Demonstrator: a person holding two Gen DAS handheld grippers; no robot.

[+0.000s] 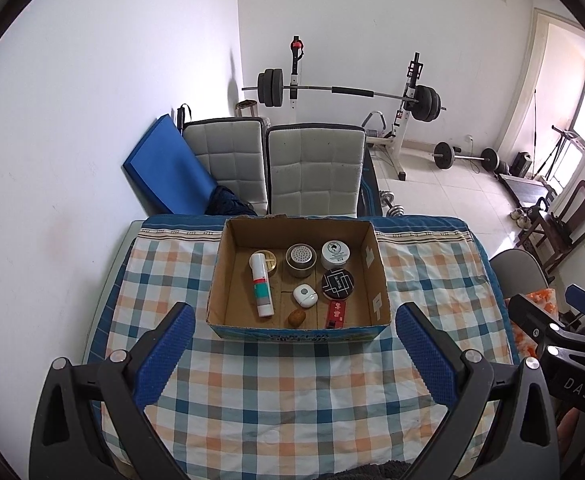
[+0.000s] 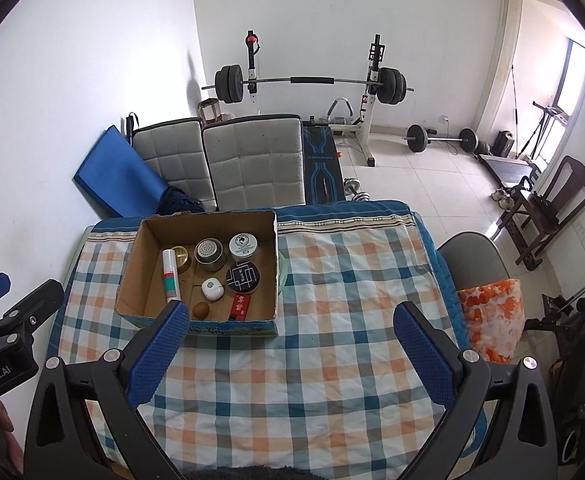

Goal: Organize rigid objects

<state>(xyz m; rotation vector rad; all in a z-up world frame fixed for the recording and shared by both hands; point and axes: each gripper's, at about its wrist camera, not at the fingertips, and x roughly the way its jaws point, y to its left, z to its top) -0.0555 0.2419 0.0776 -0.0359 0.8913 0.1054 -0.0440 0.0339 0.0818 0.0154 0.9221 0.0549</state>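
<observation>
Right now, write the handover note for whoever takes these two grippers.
Left gripper: open, empty, hovering over the checked tablecloth in front of the cardboard box.
Right gripper: open, empty, to the box's right.
In the box: white spray tube, brass tin, perforated metal tin, white-lidded jar, black round tin, small white case, brown nut-like ball, red box.
Done: all visible items are boxed.
Left: nothing loose visible on the cloth; check outside both views.
</observation>
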